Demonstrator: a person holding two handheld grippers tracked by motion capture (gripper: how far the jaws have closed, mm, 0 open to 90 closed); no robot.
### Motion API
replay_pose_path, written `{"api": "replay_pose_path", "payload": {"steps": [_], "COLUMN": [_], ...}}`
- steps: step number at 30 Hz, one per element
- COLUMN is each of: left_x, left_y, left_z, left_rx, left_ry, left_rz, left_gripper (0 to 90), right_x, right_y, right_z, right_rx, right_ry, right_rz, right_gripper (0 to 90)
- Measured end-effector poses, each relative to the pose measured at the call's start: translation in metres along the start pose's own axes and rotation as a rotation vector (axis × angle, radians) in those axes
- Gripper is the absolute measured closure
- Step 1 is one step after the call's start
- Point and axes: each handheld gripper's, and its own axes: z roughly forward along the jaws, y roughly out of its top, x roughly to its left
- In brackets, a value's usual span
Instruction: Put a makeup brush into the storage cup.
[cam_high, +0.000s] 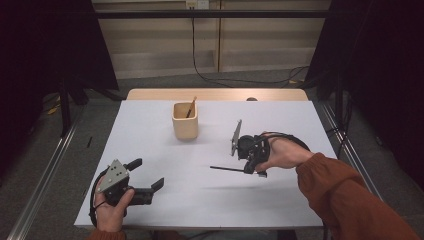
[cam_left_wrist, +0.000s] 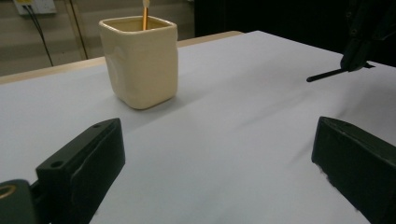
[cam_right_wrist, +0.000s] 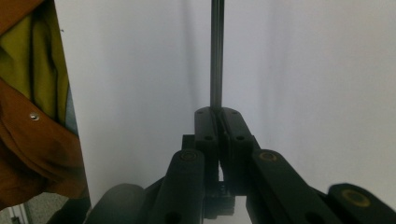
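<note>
Right claw (cam_high: 248, 169) clamps black pencil (cam_high: 227, 169), lying level, tip pointing left.

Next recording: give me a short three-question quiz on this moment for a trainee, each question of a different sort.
1. True or false: the right gripper has its jaws closed on the thin black pen.
2. What already stands in the cream cup? A) an orange-brown pencil B) a spoon C) nothing
3. In a few words: how do the left gripper's jaws stand, and is anything between them?

Key
1. True: in the right gripper view the jaws meet on the pen's end and the pen juts out ahead over the white table.
2. A: the pencil leans in the cup.
3. Wide apart, with nothing between them.
</note>
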Motion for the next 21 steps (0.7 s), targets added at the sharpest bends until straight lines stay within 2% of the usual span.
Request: {"api": "replay_pose_path", "payload": {"steps": [1,4,5,7,12,17,21], "left_x": [0.0,0.002,0.002,0.003,0.002,0.004,0.004], "left_y": [0.001,0.005,0.006,0.008,0.018,0.029,0.034], "left_z": [-0.001,-0.006,-0.008,-0.01,-0.014,-0.019,-0.017], "left_rx": [0.001,-0.013,-0.025,-0.046,-0.086,-0.123,-0.122], "left_ry": [-0.001,0.012,0.015,-0.004,-0.026,-0.058,-0.059], "left_rz": [-0.003,0.024,0.017,-0.006,-0.018,0.008,0.04], "left_gripper": [2.8,2.8,2.8,2.8,2.3,1.8,1.8], "right_x": [0.0,0.0,0.0,0.0,0.0,0.0,0.001], "right_y": [0.0,0.001,0.0,0.0,-0.003,-0.005,-0.004], "right_z": [0.0,0.0,0.0,0.002,0.0,0.0,0.004], "right_rx": [-0.006,-0.008,-0.014,-0.024,-0.043,-0.055,-0.06], "right_ry": [0.0,0.004,0.002,0.007,0.01,0.019,0.036], "right_rz": [-0.008,-0.012,-0.013,-0.008,0.004,0.011,-0.005], "right_gripper": [86.2,86.1,86.2,86.1,86.1,86.1,86.1]}}
